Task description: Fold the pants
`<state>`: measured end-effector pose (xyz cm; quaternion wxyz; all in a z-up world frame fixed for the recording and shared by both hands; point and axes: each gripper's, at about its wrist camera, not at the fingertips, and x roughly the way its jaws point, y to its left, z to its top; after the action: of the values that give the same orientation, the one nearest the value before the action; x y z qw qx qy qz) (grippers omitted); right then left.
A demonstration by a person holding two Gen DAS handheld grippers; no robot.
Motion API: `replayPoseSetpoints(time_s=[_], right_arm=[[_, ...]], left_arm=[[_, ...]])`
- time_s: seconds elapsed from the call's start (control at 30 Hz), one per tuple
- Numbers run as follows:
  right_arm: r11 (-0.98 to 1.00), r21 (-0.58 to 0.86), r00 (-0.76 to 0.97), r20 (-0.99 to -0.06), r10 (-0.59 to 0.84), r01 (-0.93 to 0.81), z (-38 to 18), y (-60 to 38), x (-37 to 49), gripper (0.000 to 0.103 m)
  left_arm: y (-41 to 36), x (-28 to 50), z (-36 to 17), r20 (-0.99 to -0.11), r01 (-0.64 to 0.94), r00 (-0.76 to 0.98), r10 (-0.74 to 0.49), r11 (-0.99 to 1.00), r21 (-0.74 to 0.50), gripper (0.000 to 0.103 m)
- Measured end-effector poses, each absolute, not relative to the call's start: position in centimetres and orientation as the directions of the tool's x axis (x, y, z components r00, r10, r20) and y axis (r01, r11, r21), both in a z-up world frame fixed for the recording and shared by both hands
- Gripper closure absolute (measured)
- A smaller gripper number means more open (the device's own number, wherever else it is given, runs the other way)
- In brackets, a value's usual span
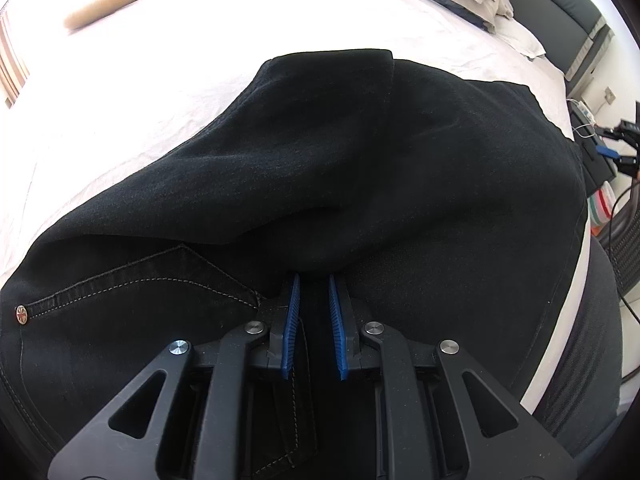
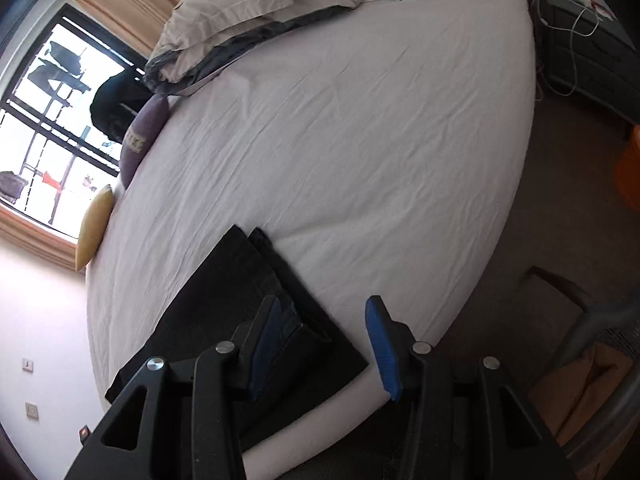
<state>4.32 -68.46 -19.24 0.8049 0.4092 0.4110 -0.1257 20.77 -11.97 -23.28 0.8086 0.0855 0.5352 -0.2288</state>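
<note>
Black jeans (image 1: 320, 168) lie on the white bed sheet (image 1: 160, 92), partly folded, with a leg layer lying over the seat and a back pocket (image 1: 152, 280) showing at lower left. My left gripper (image 1: 315, 280) sits low on the jeans, its blue pads narrowly apart with a fold of dark fabric between the tips. In the right wrist view the jeans (image 2: 224, 304) lie at the bed's near edge. My right gripper (image 2: 324, 308) is open and empty, above the jeans' right edge. It also shows far right in the left wrist view (image 1: 622, 144).
A rumpled beige duvet and pillows (image 2: 248, 4) lie at the head of the bed. A purple cushion (image 2: 142, 140) and a yellow cushion (image 2: 94, 228) sit along the far side by the window. A nightstand with cables (image 2: 580, 40) stands beside the bed. Brown floor (image 2: 540, 208) lies to the right.
</note>
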Motion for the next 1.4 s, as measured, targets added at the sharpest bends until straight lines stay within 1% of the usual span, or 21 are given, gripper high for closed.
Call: replayPoseSetpoints(time_s=[0.2,0.37,0.47,0.53,0.57,0.6,0.63,0.7,0.77,0.87,0.97,1.03,1.1,1.27,1.33,1.4], right_arm=[[0.455,0.725,0.68,-0.671,0.296,0.517,-23.3,-65.6,3.5,0.054],[0.31,0.76,0.701,-0.648,0.296,0.571,-26.2,-66.1,4.4,0.054],[0.228,0.813,0.753,-0.582,0.306,0.536,-27.2,-66.5,5.0,0.054],[0.223,0.834,0.773,-0.551,0.314,0.504,-27.3,-66.7,5.5,0.054],[0.23,0.84,0.78,-0.542,0.313,0.491,-27.3,-66.7,5.7,0.059],[0.232,0.842,0.783,-0.538,0.311,0.486,-27.3,-66.7,5.8,0.08],[0.228,0.845,0.785,-0.533,0.315,0.483,-27.4,-66.7,6.0,0.09],[0.251,0.833,0.78,-0.551,0.297,0.493,-26.9,-66.5,6.0,0.097],[0.303,0.816,0.785,-0.567,0.249,0.493,-25.5,-66.1,5.6,0.098],[0.33,0.794,0.79,-0.585,0.184,0.511,-24.0,-65.6,4.2,0.098],[0.319,0.765,0.77,-0.622,0.142,0.559,-24.9,-65.3,2.9,0.099],[0.271,0.759,0.755,-0.64,0.146,0.591,-26.8,-65.4,2.5,0.099],[0.229,0.778,0.768,-0.622,0.15,0.585,-28.1,-65.5,2.3,0.1],[0.253,0.781,0.786,-0.609,0.107,0.571,-26.7,-65.5,2.3,0.1],[0.226,0.774,0.769,-0.626,0.132,0.591,-28.2,-65.8,2.7,0.1],[0.223,0.784,0.774,-0.615,0.152,0.579,-28.9,-65.9,2.7,0.102]], left_arm=[[-12.1,20.3,-23.2,-0.903,0.455,0.339,-0.266,0.886,-0.09,0.088],[-12.3,20.1,-23.4,-0.903,0.453,0.339,-0.265,0.887,-0.09,0.088],[-12.2,20.1,-23.4,-0.901,0.45,0.341,-0.267,0.888,-0.093,0.088],[-12.2,20.1,-23.4,-0.901,0.451,0.34,-0.268,0.888,-0.093,0.088],[-12.2,20.1,-23.4,-0.901,0.451,0.34,-0.268,0.888,-0.093,0.088],[-12.2,20.1,-23.4,-0.901,0.45,0.34,-0.268,0.888,-0.094,0.088],[-12.2,20.1,-23.4,-0.901,0.45,0.341,-0.267,0.888,-0.093,0.088],[-12.1,20.0,-23.3,-0.902,0.449,0.341,-0.266,0.889,-0.093,0.088],[-12.1,20.0,-23.2,-0.901,0.446,0.343,-0.265,0.89,-0.092,0.088],[-12.2,19.9,-23.1,-0.9,0.445,0.349,-0.259,0.891,-0.084,0.088],[-12.4,19.7,-23.1,-0.9,0.443,0.353,-0.254,0.893,-0.078,0.088],[-12.4,19.7,-23.1,-0.9,0.445,0.357,-0.252,0.892,-0.073,0.088],[-12.3,19.6,-23.1,-0.898,0.445,0.356,-0.258,0.892,-0.079,0.088],[-12.0,19.7,-23.1,-0.898,0.445,0.35,-0.266,0.891,-0.091,0.088],[-11.9,19.8,-23.0,-0.897,0.444,0.35,-0.269,0.891,-0.094,0.088],[-11.7,19.9,-23.0,-0.895,0.44,0.349,-0.277,0.892,-0.104,0.088]])
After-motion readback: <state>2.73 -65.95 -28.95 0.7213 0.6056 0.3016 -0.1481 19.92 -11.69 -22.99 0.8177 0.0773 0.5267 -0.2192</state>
